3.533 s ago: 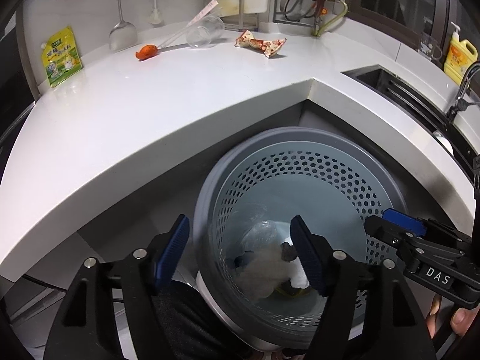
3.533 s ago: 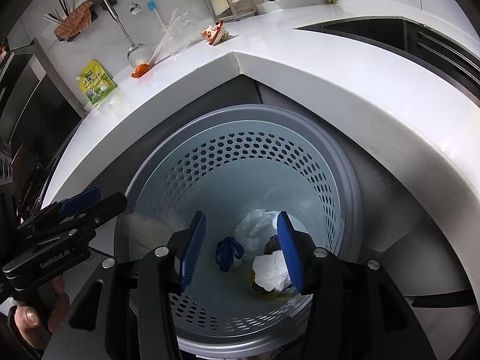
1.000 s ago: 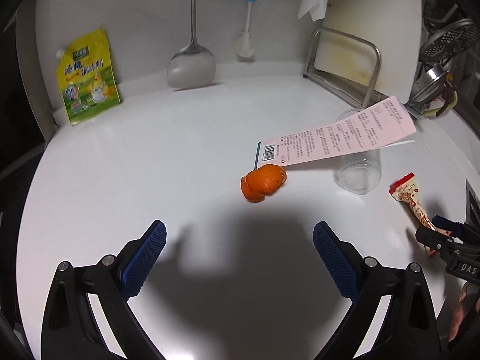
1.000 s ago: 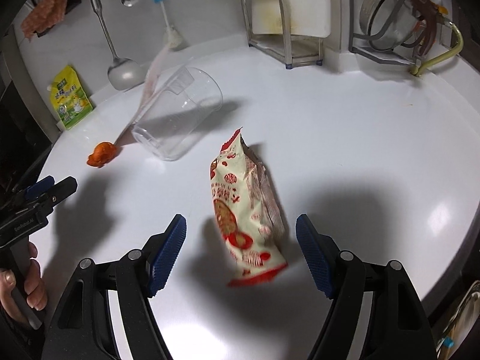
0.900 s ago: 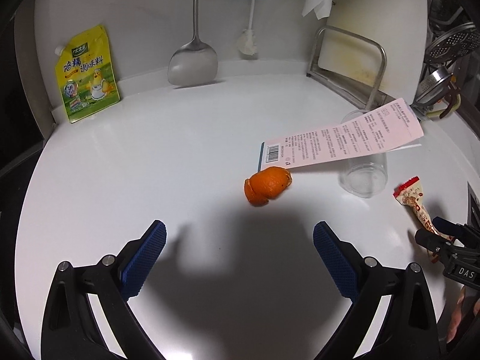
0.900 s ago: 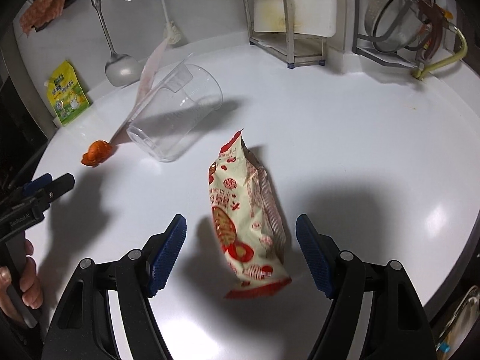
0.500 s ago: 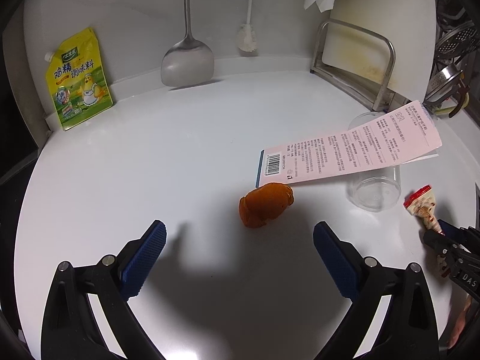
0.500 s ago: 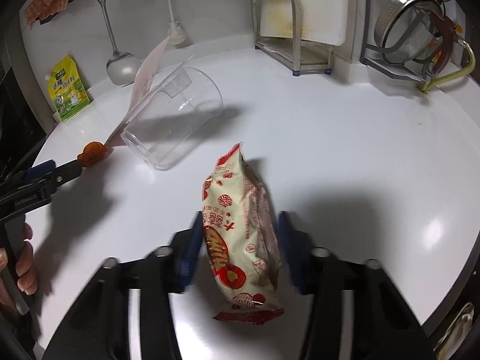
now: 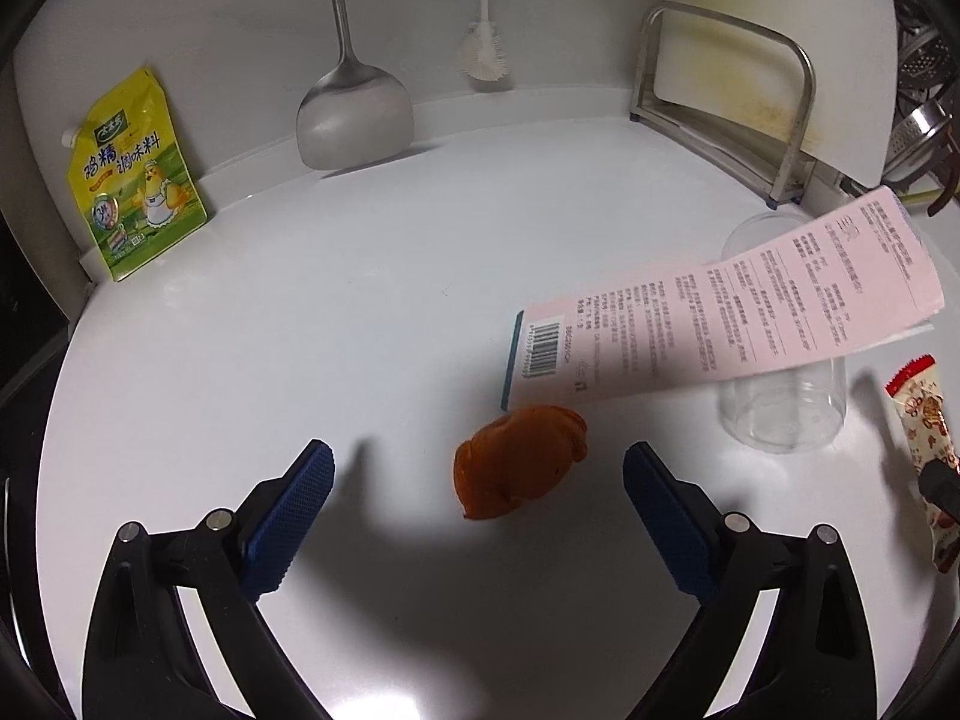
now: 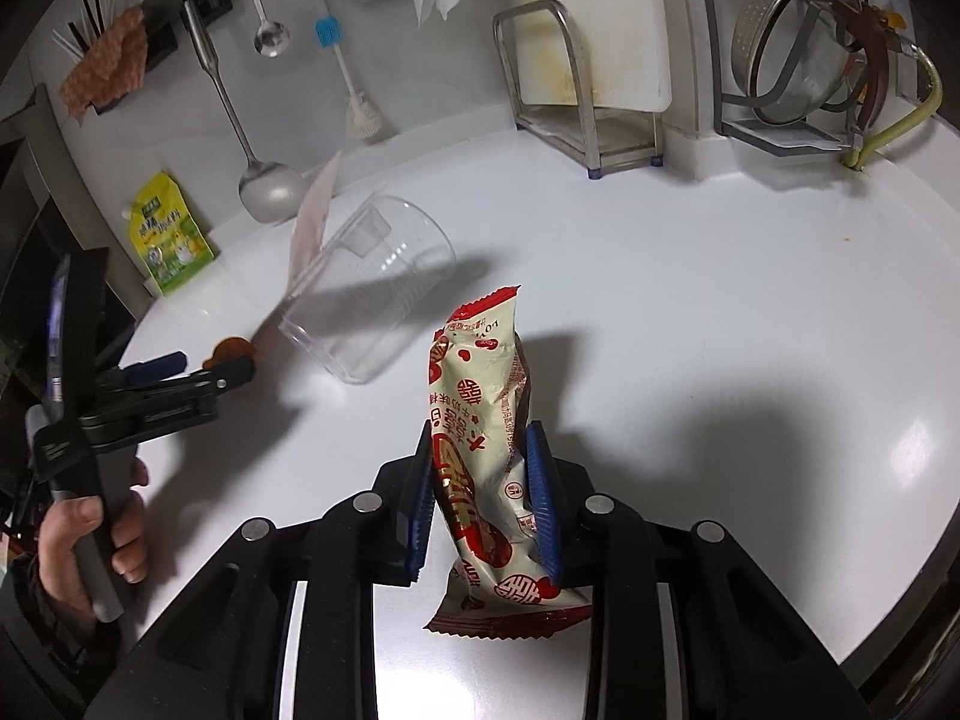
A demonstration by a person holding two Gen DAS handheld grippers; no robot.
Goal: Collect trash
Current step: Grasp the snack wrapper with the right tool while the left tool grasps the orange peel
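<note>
An orange peel (image 9: pixel 519 459) lies on the white counter (image 9: pixel 300 330), between the wide-open fingers of my left gripper (image 9: pixel 477 468), which touch nothing. A pink paper slip (image 9: pixel 720 324) leans on a clear plastic cup (image 9: pixel 780 408) lying on its side just beyond the peel. My right gripper (image 10: pixel 483 462) is shut on a red-and-cream snack wrapper (image 10: pixel 480 414), which stands up between the blue pads. The wrapper's edge also shows in the left wrist view (image 9: pixel 921 420). The cup (image 10: pixel 372 294) and peel (image 10: pixel 231 350) lie left of the wrapper.
A yellow seasoning pouch (image 9: pixel 135 174) leans on the back wall. A metal spatula (image 9: pixel 354 102) and a brush (image 9: pixel 483 54) hang there. A metal rack with a cutting board (image 10: pixel 594 84) and a dish rack with a strainer (image 10: pixel 798 54) stand at the back right.
My right gripper has closed on the snack wrapper. My left gripper has moved in over the orange peel, still open. Earlier both grippers were over the trash basket.
</note>
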